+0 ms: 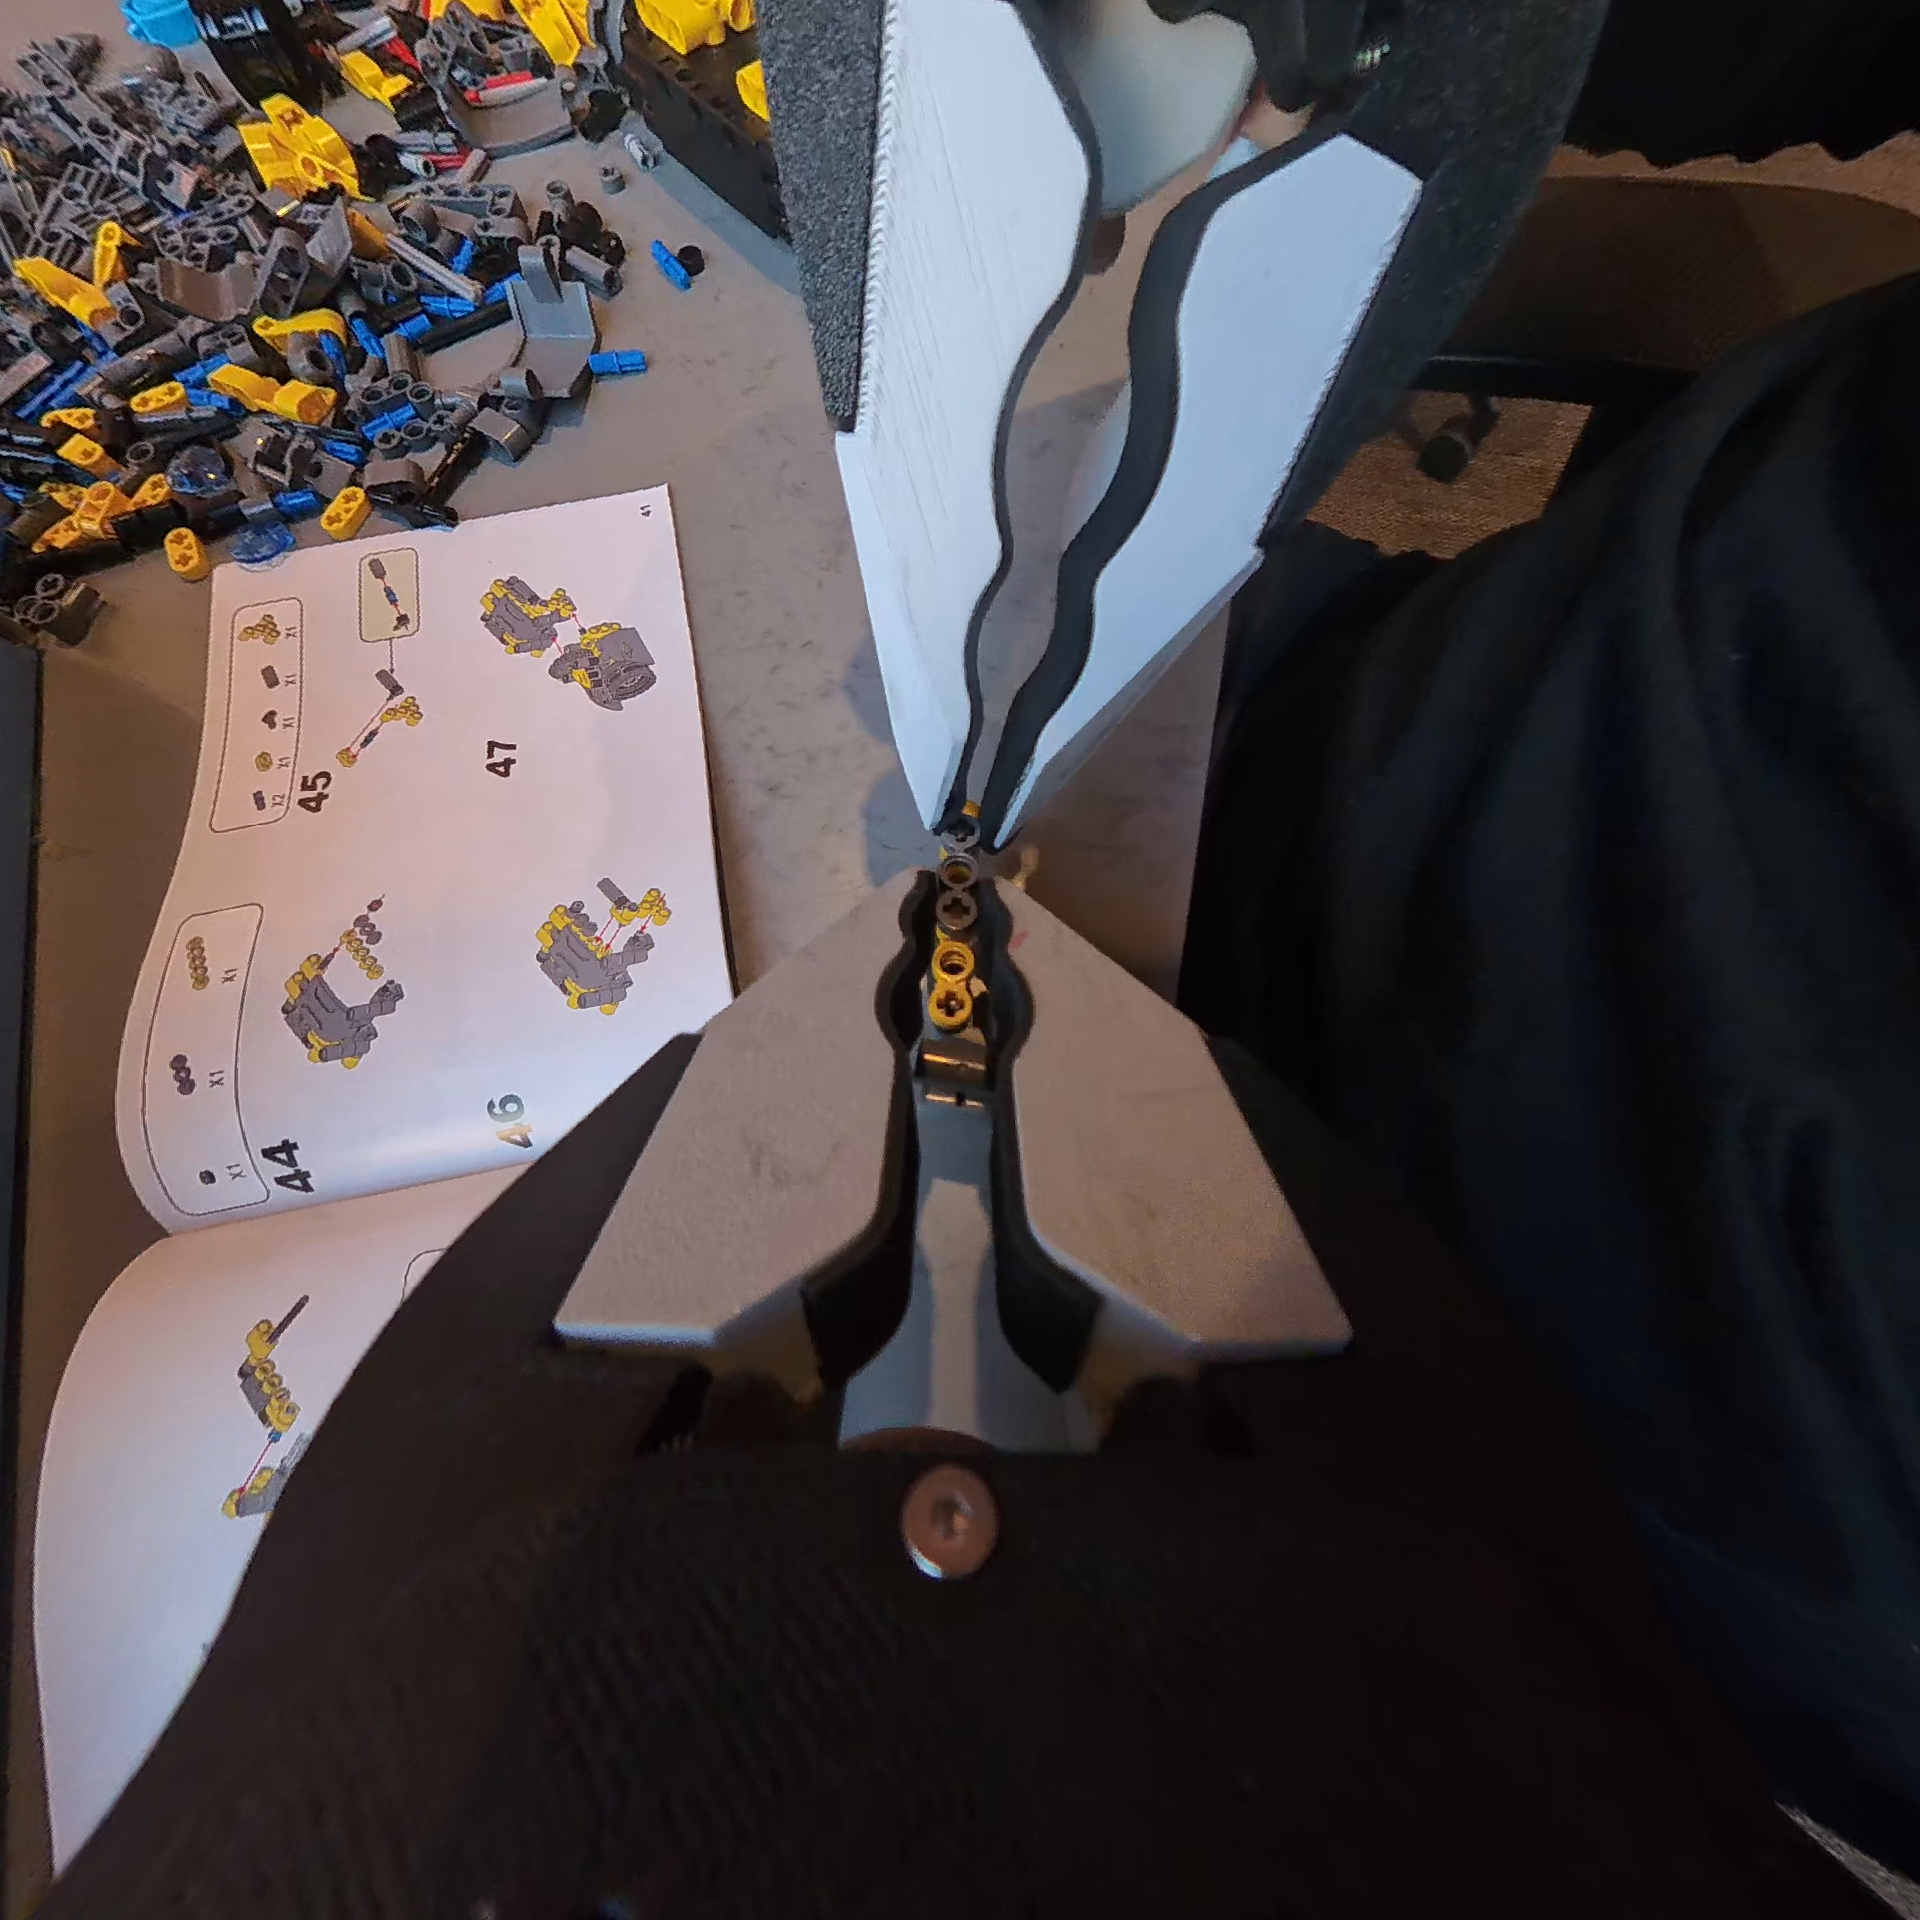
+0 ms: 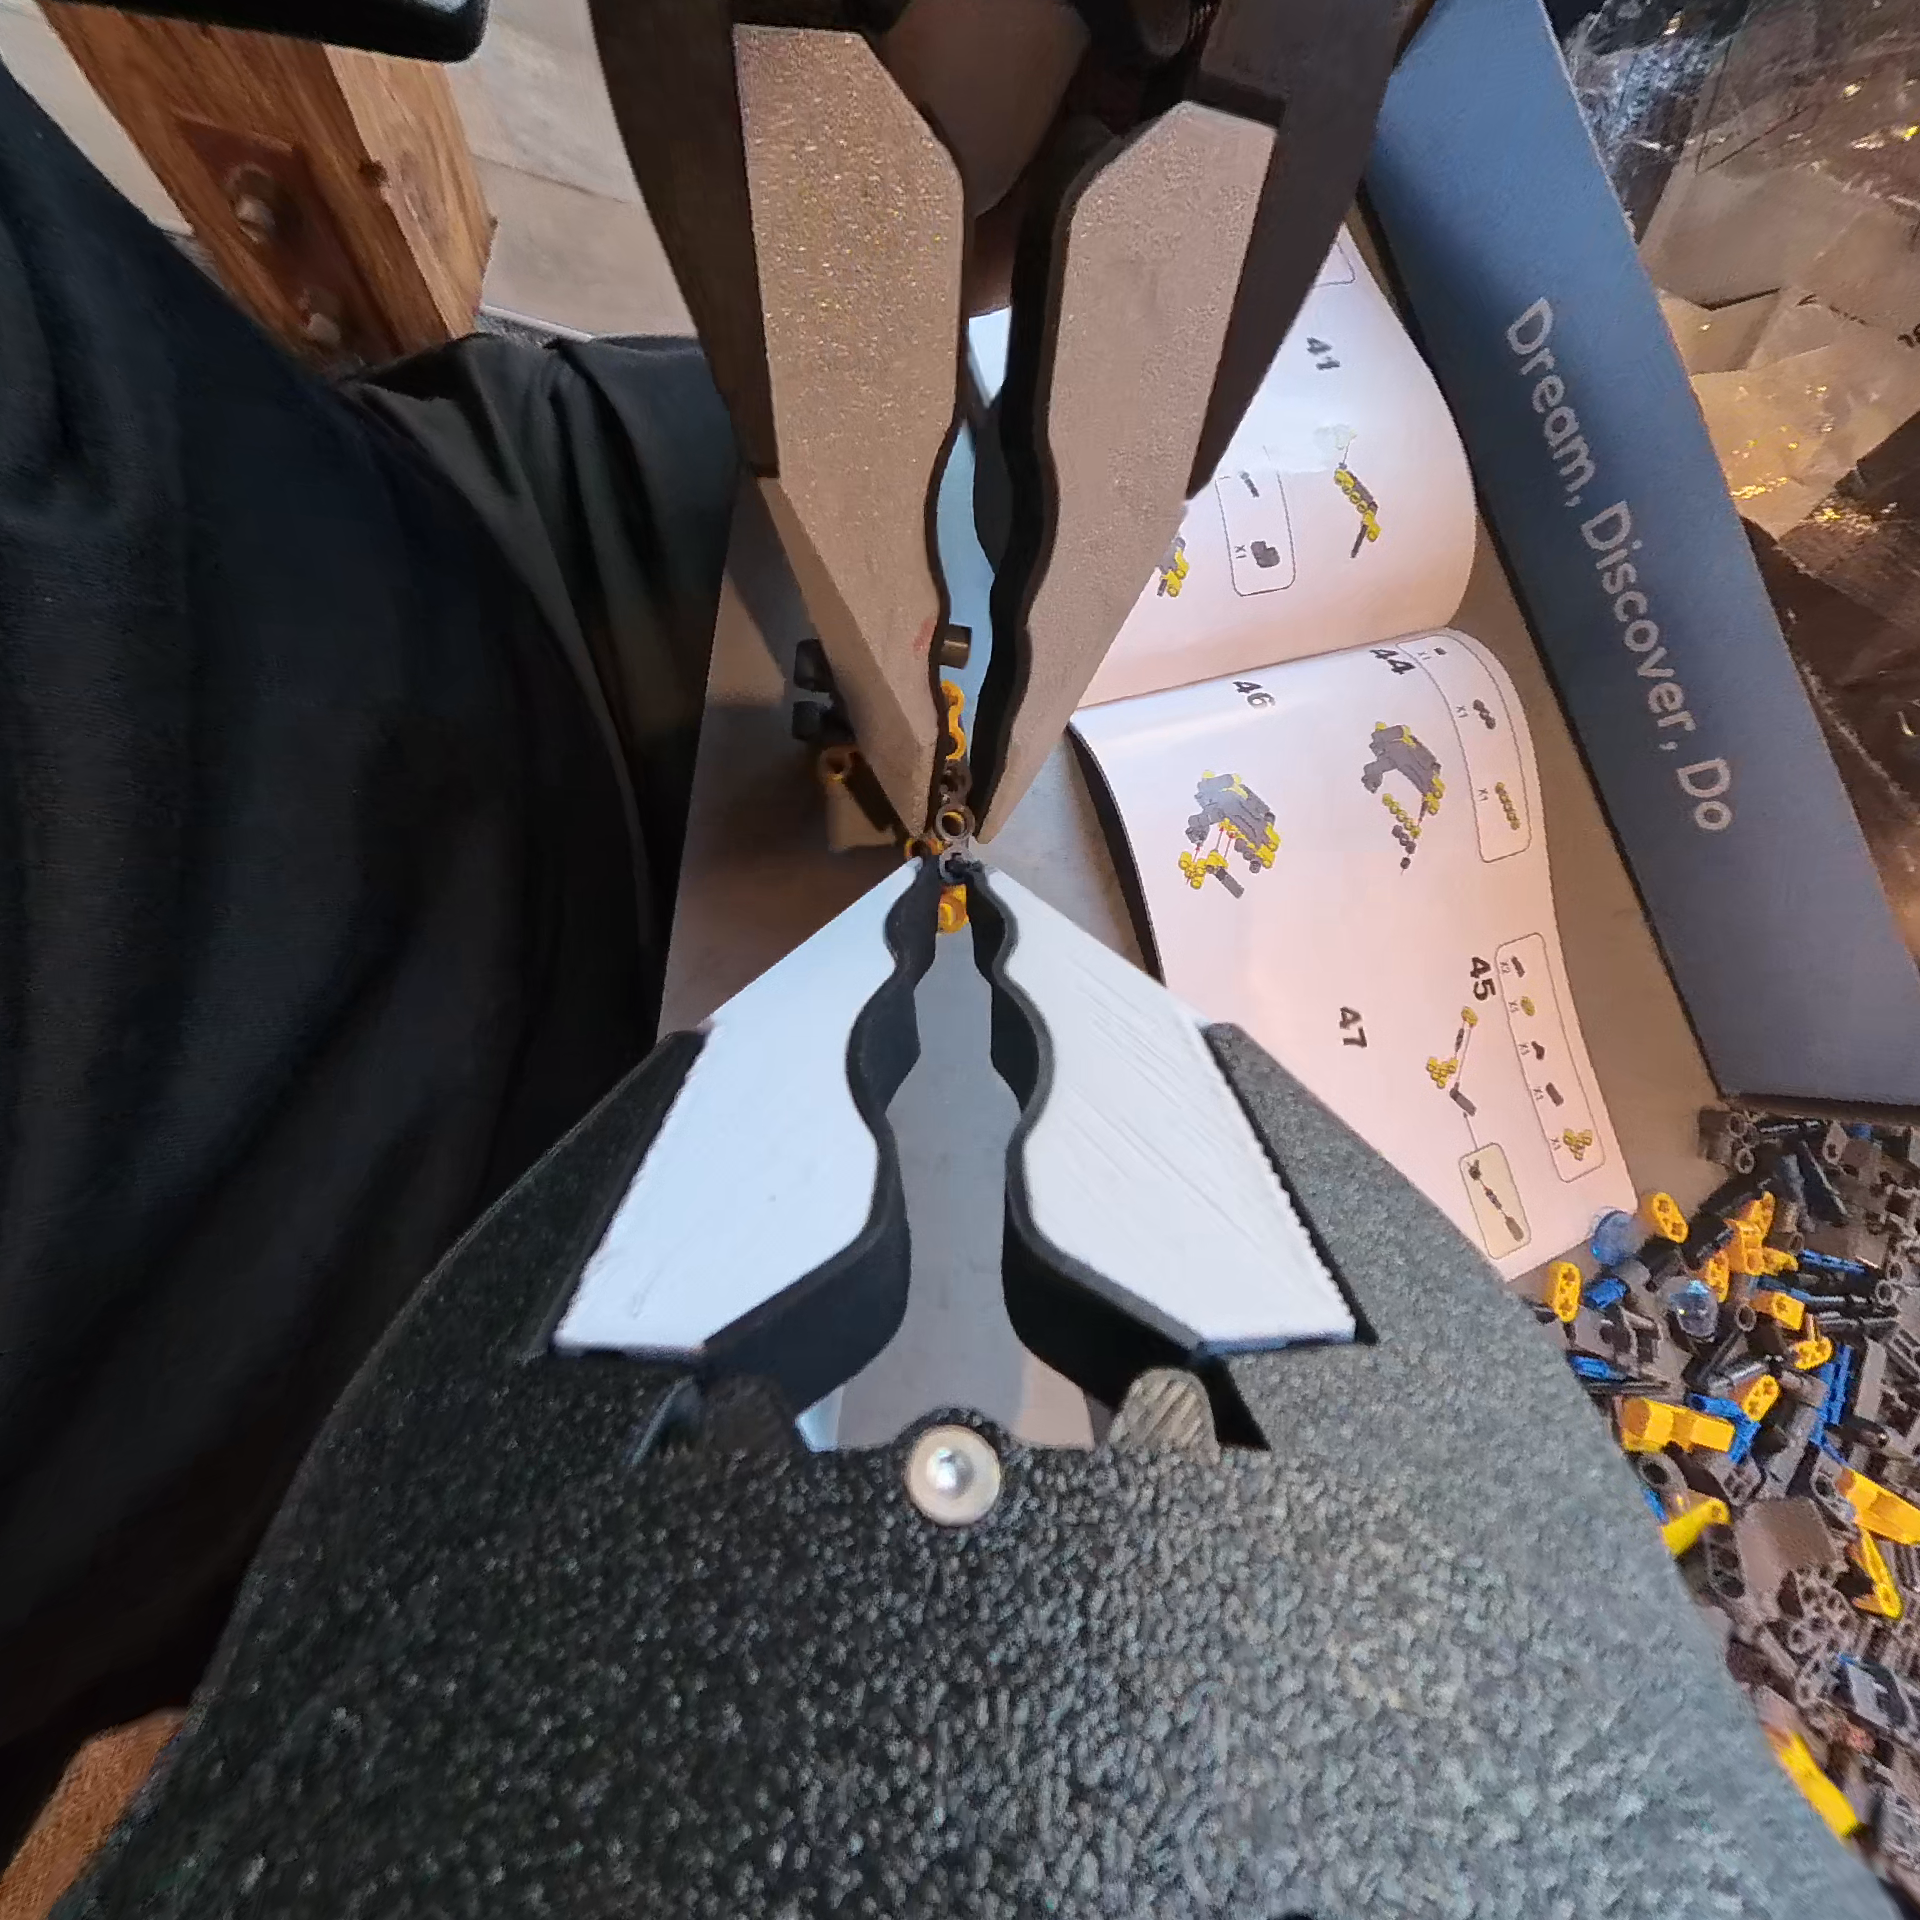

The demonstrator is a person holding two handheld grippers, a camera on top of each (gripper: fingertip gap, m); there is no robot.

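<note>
Loose grey, black, blue and yellow plastic building pieces (image 1: 260, 312) heap beyond my open paper instruction booklet (image 1: 436, 831); only my right view shows the grey-blue cardboard box wall (image 2: 1621, 623). My grey-fingered left gripper (image 1: 957, 883) clamps a small yellow-and-grey brick assembly (image 1: 954, 977); my white-fingered right gripper (image 2: 951, 868) pinches its far end, tip to tip.

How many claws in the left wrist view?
2. The left claw, bottom centre, shut on a yellow-and-grey brick assembly; the right claw, from the top, tip to tip, shut on a small yellow piece.
</note>
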